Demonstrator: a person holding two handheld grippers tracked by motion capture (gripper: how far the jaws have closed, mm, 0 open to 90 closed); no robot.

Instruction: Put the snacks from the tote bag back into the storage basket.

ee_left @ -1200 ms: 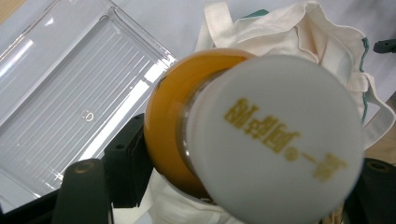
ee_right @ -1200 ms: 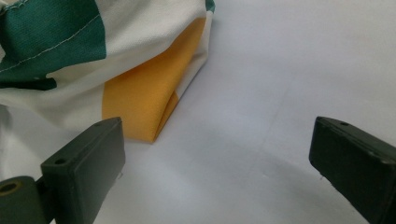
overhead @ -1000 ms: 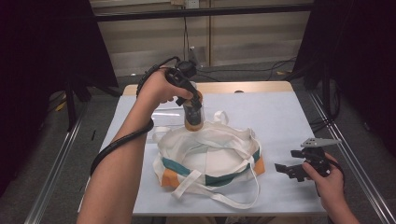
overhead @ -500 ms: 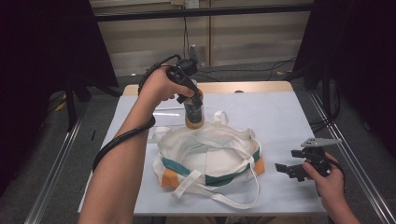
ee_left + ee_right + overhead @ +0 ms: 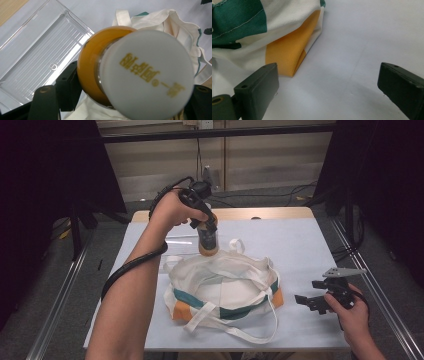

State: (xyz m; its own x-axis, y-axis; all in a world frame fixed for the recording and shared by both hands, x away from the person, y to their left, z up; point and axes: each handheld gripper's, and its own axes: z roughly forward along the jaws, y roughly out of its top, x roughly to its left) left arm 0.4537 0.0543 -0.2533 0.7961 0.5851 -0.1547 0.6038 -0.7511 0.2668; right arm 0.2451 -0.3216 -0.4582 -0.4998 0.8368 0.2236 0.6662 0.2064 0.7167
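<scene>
Bench [image 5: 310,245]: pale top, bag in the middle.
Bag [image 5: 225,285]: white cloth with green and orange patches, lying slack.
Tray [image 5: 37,52]: clear, beside the bag.
Bottle [image 5: 207,240]: upright, above the bag's far edge.
Left tool [image 5: 206,226]: clamped on the bottle.
Right tool [image 5: 311,301]: wide, just right of the bag.

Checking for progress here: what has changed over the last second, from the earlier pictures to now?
Nothing visibly changed. The left gripper still holds the bottle at the tote bag's far edge, and the right gripper stays open beside the bag.
</scene>
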